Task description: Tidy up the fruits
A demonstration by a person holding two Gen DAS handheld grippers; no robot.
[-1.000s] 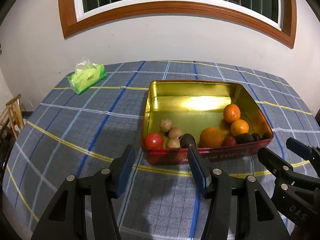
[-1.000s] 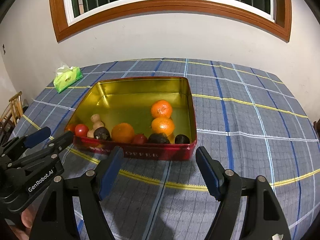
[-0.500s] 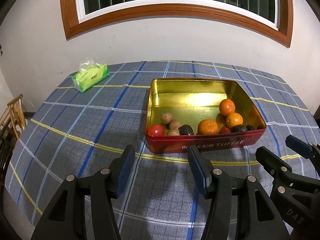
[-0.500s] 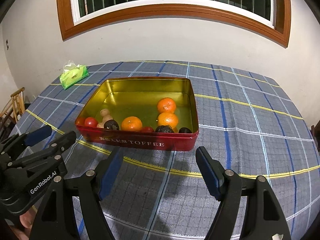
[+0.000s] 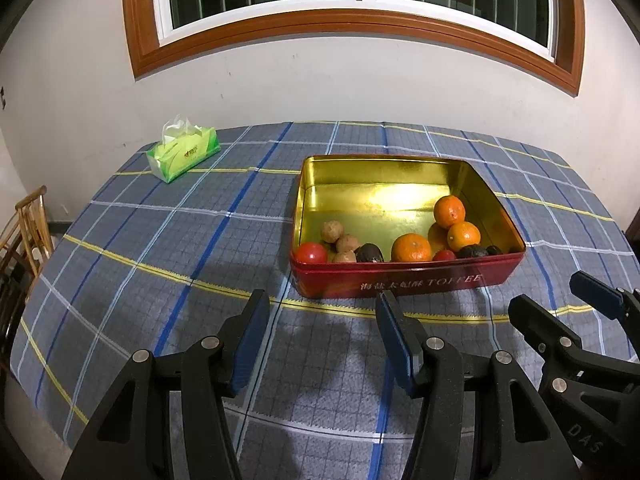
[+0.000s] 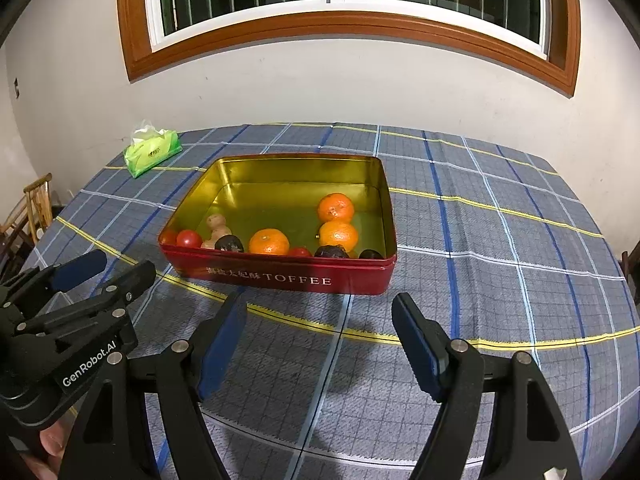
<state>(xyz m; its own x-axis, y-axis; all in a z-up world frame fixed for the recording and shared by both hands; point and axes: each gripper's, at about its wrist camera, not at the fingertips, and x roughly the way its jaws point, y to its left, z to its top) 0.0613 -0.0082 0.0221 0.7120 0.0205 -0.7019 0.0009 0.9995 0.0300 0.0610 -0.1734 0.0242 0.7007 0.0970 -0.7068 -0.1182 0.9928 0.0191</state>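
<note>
Both claws hang above the plaid tablecloth (image 5: pixel 168 240) with nothing in them: the left gripper (image 5: pixel 320 332) has its fingers spread wide, and so does the right gripper (image 6: pixel 320 340). Ahead of both sits the red toffee tin (image 6: pixel 280 276), and all the fruit lies in it, crowded along the wall nearest the claws. From the left claw, a tomato (image 5: pixel 311 253) is straight ahead at the tin's near left corner, brown round fruits (image 5: pixel 340 240) just beyond it, and three oranges (image 5: pixel 412 249) off to the right. No fruit lies on the cloth, so the sorting looks close to finished or just starting; I cannot tell which. For any pick, come down over the near wall from above, not through it, centre one fruit between the pads, and close gently, since the tomato and the dark fruits (image 6: pixel 229 243) touch their neighbours.
</note>
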